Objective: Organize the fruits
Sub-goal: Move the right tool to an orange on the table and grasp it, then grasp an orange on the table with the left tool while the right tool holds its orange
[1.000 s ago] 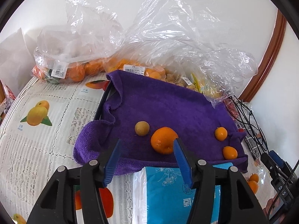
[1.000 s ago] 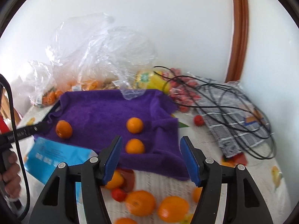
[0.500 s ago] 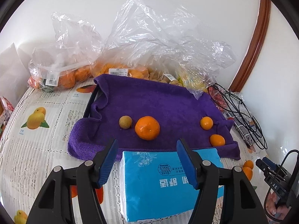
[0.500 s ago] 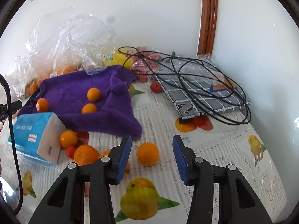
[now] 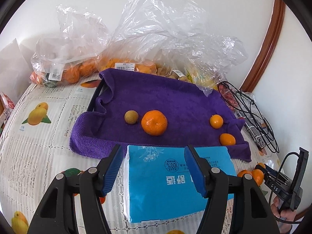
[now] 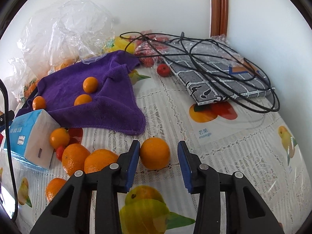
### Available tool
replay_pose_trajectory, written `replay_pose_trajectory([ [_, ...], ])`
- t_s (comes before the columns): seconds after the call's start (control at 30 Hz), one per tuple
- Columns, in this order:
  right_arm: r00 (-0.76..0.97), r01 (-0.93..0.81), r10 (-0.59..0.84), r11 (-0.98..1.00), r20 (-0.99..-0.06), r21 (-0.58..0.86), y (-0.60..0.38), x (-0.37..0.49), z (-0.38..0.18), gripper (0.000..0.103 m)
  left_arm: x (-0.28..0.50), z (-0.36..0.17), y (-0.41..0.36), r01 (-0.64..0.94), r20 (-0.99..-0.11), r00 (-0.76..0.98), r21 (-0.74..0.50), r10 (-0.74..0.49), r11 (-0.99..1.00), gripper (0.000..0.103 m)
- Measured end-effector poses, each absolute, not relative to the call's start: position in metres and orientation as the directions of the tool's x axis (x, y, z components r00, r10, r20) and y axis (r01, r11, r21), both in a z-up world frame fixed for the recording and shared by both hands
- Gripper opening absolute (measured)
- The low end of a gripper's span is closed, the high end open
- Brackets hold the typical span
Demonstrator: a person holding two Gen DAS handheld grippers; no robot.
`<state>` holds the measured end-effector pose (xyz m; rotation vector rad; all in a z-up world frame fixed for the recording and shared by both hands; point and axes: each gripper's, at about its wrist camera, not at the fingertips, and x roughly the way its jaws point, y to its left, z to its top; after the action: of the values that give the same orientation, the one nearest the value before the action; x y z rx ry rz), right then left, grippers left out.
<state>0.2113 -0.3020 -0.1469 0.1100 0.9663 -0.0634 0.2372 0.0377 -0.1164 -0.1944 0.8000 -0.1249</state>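
A purple towel [image 5: 175, 101] holds a big orange [image 5: 154, 122], a small brownish fruit [image 5: 131, 117] and two small oranges [image 5: 216, 121]. My left gripper [image 5: 155, 167] hangs open above a blue tissue pack [image 5: 165, 185], nearer than the towel, with no fruit between its fingers. In the right wrist view my right gripper [image 6: 158, 143] is low over the tablecloth, its jaws closing with a loose orange [image 6: 155, 153] between them. The left pad is at the orange's side, while a gap shows at the right pad. More loose oranges [image 6: 75, 159] lie to the left.
Clear plastic bags of oranges [image 5: 74, 72] line the back wall. At the right, a grey checked package [image 6: 220, 74] sits under tangled black cables. A small red fruit [image 6: 163, 70] lies beside it. The tissue pack [image 6: 29, 136] borders the loose oranges. Fruit prints cover the tablecloth.
My right gripper dropped toward the loose oranges and narrowed its jaws around one. My left gripper drew back from the big orange on the towel to over the tissue pack.
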Motion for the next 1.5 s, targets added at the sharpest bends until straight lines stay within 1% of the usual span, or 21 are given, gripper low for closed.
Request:
replay_pose_trajectory([
  [0.07, 0.565, 0.102, 0.004, 0.992, -0.825, 0.075, -0.303, 0.213, -0.150, 0.033, 0.236, -0.116, 0.036, 0.041, -0.700, 0.690, -0.215, -0.183, 0.976, 0.063],
  [0.1, 0.565, 0.104, 0.010, 0.991, -0.825, 0.083, -0.304, 0.213, -0.150, 0.031, 0.235, -0.116, 0.034, 0.043, -0.701, 0.689, -0.211, -0.182, 0.976, 0.063],
  [0.27, 0.591, 0.108, 0.021, 0.989, -0.806, 0.105, -0.306, 0.207, -0.144, 0.031, 0.230, -0.115, 0.026, 0.053, -0.702, 0.690, -0.190, -0.174, 0.980, 0.063],
  [0.33, 0.602, 0.099, 0.033, 0.988, -0.798, 0.116, -0.305, 0.204, -0.141, 0.031, 0.227, -0.112, 0.024, 0.066, -0.699, 0.690, -0.199, -0.188, 0.978, 0.063],
  [0.47, 0.609, 0.083, 0.028, 0.992, -0.793, 0.099, -0.300, 0.203, -0.143, 0.031, 0.220, -0.105, 0.022, 0.070, -0.686, 0.705, -0.184, -0.179, 0.981, 0.063],
  [0.57, 0.611, 0.061, 0.078, 0.987, -0.788, 0.146, -0.301, 0.200, -0.141, 0.031, 0.213, -0.102, 0.021, 0.084, -0.682, 0.705, -0.193, -0.195, 0.978, 0.063],
  [0.67, 0.609, 0.037, 0.098, 0.988, -0.787, 0.152, -0.296, 0.194, -0.138, 0.031, 0.206, -0.100, 0.019, 0.090, -0.677, 0.710, -0.183, -0.192, 0.979, 0.063],
  [0.83, 0.612, -0.015, 0.123, 0.989, -0.781, 0.144, -0.284, 0.177, -0.129, 0.031, 0.197, -0.101, 0.014, 0.126, -0.676, 0.694, -0.227, -0.249, 0.966, 0.063],
  [1.0, 0.612, -0.063, 0.177, 0.982, -0.771, 0.176, -0.276, 0.164, -0.120, 0.031, 0.183, -0.103, -0.004, 0.205, -0.676, 0.659, -0.259, -0.329, 0.944, 0.063],
  [1.1, 0.618, -0.064, 0.171, 0.984, -0.767, 0.168, -0.274, 0.160, -0.118, 0.031, 0.175, -0.105, -0.021, 0.252, -0.686, 0.637, -0.245, -0.351, 0.936, 0.063],
  [1.23, 0.624, -0.039, 0.131, 0.990, -0.770, 0.136, -0.278, 0.158, -0.120, 0.031, 0.166, -0.115, -0.048, 0.313, -0.710, 0.610, -0.192, -0.352, 0.930, 0.063],
  [1.5, 0.622, -0.032, 0.132, 0.989, -0.772, 0.143, -0.294, 0.152, -0.124, 0.031, 0.161, -0.133, -0.094, 0.391, -0.739, 0.536, -0.211, -0.408, 0.896, 0.062],
])
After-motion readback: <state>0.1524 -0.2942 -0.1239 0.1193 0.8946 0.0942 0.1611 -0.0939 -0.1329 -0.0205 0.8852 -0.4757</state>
